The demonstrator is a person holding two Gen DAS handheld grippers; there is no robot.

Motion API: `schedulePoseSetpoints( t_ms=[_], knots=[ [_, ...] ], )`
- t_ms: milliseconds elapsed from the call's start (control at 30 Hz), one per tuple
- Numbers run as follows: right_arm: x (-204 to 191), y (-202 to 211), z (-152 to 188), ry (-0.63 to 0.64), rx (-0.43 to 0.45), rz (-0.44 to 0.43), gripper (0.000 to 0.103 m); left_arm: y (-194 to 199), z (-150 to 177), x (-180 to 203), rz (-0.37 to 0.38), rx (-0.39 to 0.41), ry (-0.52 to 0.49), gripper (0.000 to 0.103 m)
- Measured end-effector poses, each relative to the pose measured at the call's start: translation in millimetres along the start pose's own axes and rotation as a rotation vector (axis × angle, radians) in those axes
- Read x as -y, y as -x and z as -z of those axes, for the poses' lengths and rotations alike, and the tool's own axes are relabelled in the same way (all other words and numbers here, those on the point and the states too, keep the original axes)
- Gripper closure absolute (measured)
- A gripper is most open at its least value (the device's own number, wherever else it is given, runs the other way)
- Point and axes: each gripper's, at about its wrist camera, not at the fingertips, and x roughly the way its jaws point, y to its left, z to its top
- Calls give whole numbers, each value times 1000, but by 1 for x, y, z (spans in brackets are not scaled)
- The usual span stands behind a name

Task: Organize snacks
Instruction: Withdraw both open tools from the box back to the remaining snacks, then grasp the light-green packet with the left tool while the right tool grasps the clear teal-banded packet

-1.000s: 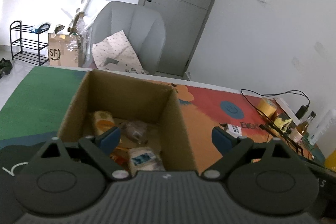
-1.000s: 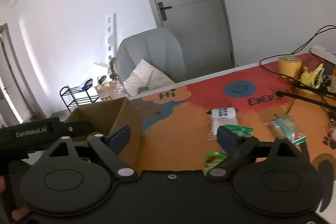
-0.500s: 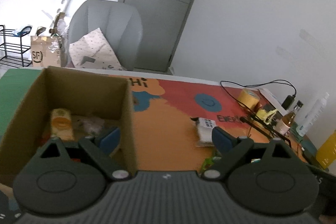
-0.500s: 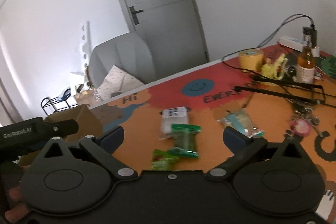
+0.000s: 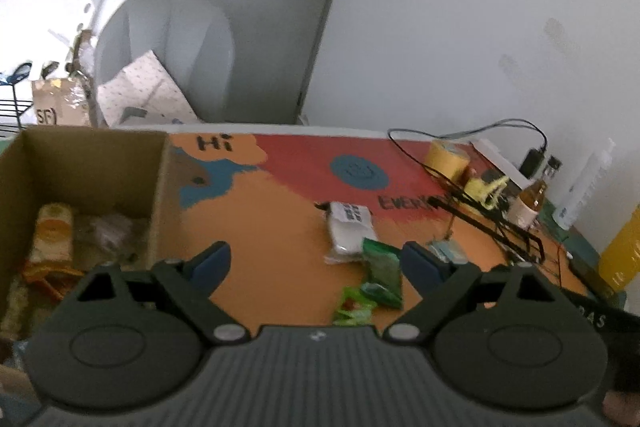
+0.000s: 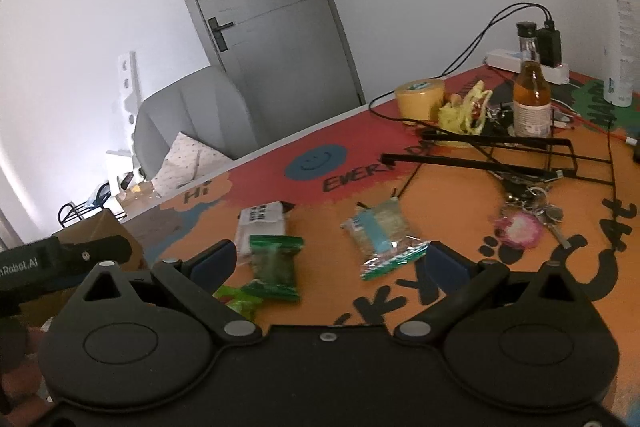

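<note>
On the bench (image 6: 460, 211), four loose snack packets (image 6: 276, 261) lie right of the cardboard box (image 5: 84, 155), which already holds several. Both left claw (image 5: 316, 263) and right claw (image 6: 330, 261) hang spread, empty; next pick likely needs descent. Mat lettering reads "Hi", "EVERY".

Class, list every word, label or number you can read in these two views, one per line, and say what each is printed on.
"Hi": painted on the table mat.
"SF": cardboard carton on the floor.
"nRobot.AI", start cut off: left gripper body.
"EVERY D...", cut by the black rack: mat.
"CAT" and "KY", partial: mat, right wrist view.
White snack packet, blue snack packet, bottle: print too blurred.
</note>
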Motion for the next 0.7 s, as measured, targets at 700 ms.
schedulePoseSetpoints(
  t_ms=[700],
  knots=[
    [27, -34, 6, 0, -53, 16, 9, -78, 42, 29, -2, -185, -36, 45]
  ],
)
